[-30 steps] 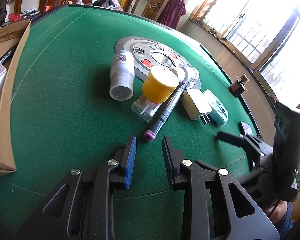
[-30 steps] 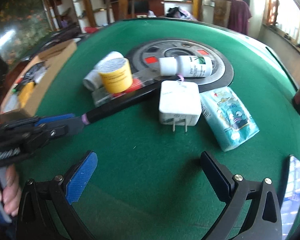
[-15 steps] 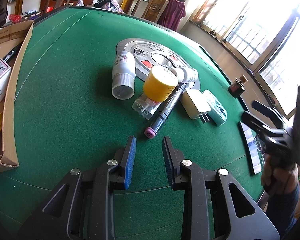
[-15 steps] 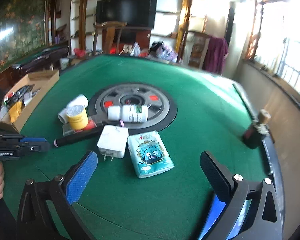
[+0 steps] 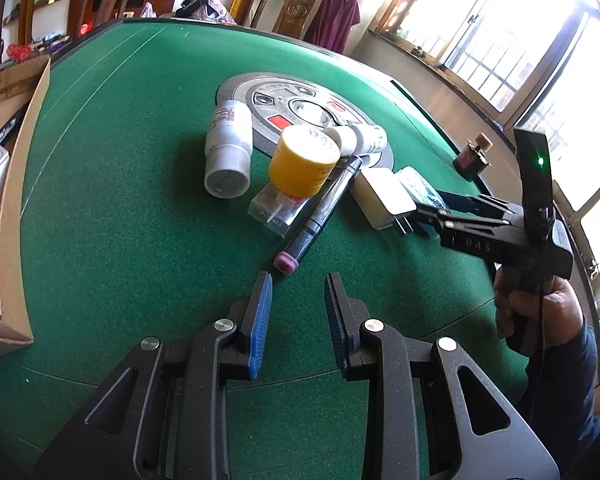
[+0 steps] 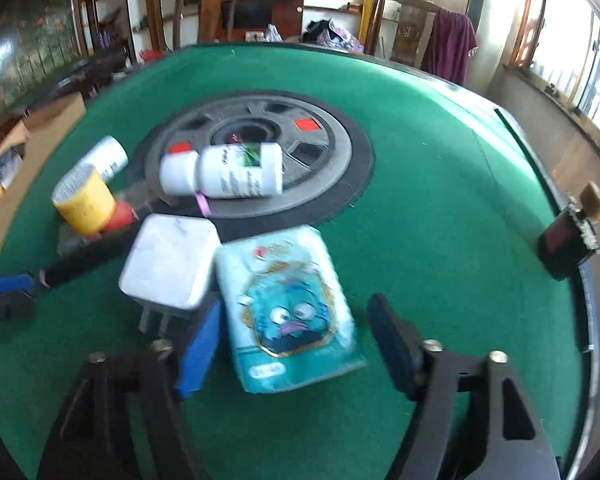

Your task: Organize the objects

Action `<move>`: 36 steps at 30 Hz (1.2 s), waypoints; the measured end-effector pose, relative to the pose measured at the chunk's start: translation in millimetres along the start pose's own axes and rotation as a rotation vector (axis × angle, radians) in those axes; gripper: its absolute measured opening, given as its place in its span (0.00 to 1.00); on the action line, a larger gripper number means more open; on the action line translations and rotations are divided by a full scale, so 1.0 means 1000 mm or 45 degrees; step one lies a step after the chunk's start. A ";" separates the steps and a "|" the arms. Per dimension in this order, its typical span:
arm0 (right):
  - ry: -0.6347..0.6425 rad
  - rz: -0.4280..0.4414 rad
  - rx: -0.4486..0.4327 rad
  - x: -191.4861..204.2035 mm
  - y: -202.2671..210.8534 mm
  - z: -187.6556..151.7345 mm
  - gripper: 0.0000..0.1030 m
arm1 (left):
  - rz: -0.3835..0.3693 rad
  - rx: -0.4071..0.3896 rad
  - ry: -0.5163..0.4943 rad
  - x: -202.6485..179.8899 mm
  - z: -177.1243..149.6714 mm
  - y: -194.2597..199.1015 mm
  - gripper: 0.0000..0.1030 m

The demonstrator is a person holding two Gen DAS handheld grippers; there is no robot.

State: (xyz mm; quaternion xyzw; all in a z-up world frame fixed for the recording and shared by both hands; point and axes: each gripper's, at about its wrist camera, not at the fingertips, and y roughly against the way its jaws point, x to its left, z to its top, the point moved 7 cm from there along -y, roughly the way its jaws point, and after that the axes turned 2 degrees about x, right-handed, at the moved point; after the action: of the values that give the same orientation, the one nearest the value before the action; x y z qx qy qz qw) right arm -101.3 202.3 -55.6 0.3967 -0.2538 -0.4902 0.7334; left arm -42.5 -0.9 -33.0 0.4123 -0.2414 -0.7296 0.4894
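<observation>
Tissue pack between open right claw fingers | left claw near pen

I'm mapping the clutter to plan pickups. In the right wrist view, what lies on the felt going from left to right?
Cardboard box → yellow-labelled container → white charger plug → blue cartoon tissue pack → small dark bottle with tan cap at the table's right edge.

Green felt table carries bottles, charger, tissue pack.
</observation>
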 end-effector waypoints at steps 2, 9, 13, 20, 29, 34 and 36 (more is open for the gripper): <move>-0.003 -0.013 -0.005 0.000 0.001 0.000 0.44 | 0.010 0.005 -0.011 -0.003 0.001 0.000 0.25; -0.158 0.030 -0.181 -0.025 0.030 0.009 0.41 | -0.021 0.021 -0.047 -0.029 0.020 0.000 0.25; -0.240 0.040 -0.261 -0.038 0.042 0.011 0.41 | -0.081 0.094 -0.029 -0.060 0.037 -0.015 0.25; -0.319 0.035 -0.362 -0.056 0.065 0.016 0.41 | 0.056 0.203 -0.009 -0.096 0.060 -0.058 0.25; -0.356 0.105 -0.438 -0.059 0.086 0.020 0.41 | 0.263 0.197 0.037 -0.092 0.073 -0.071 0.47; -0.372 0.120 -0.458 -0.060 0.091 0.021 0.41 | 0.320 0.239 0.039 -0.092 0.068 -0.085 0.50; -0.374 0.122 -0.458 -0.060 0.091 0.021 0.41 | 0.329 0.242 0.044 -0.090 0.068 -0.092 0.50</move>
State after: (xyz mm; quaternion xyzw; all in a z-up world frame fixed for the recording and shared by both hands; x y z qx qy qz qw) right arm -93.5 269.4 32.7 0.1715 -0.2851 -0.5445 0.7700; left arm -130.4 114.7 -32.3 0.4347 -0.3519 -0.6273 0.5420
